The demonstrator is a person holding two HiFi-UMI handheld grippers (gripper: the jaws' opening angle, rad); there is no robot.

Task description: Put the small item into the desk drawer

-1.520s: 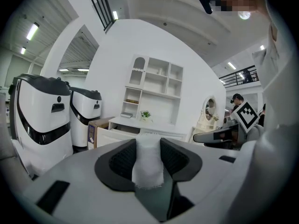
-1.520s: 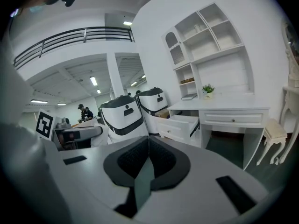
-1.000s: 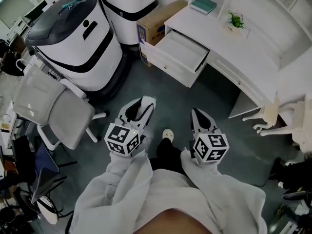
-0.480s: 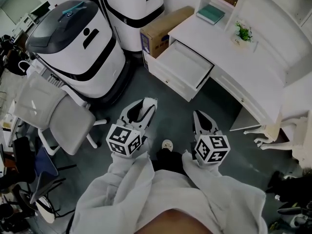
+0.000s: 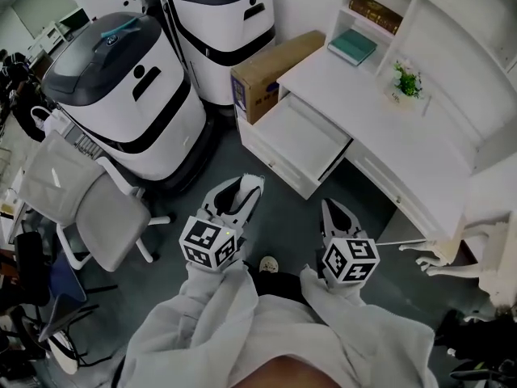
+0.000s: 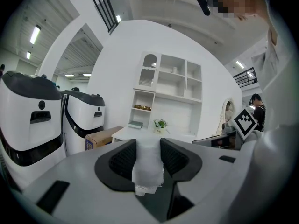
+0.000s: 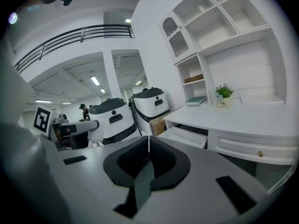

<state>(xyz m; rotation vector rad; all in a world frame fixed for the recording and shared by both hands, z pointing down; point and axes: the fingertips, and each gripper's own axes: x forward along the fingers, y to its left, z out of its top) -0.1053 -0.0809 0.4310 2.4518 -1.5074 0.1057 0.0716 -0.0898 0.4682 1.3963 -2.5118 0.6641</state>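
Nearby, a cardboard box (image 5: 271,67) flanks the open white drawer (image 5: 303,140); the left gripper (image 5: 242,186) clasps a crinkly white packet (image 6: 148,167), and the right gripper (image 5: 333,210) is clenched.

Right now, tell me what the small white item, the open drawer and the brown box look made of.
Small item: soft, matte white, wrinkled, rough lower edge; probably tissue or gauze.
Drawer: smooth flat white panels; painted wood or laminate, unclear which.
Box: plain brown, matte, sharp folded edges; likely cardboard.
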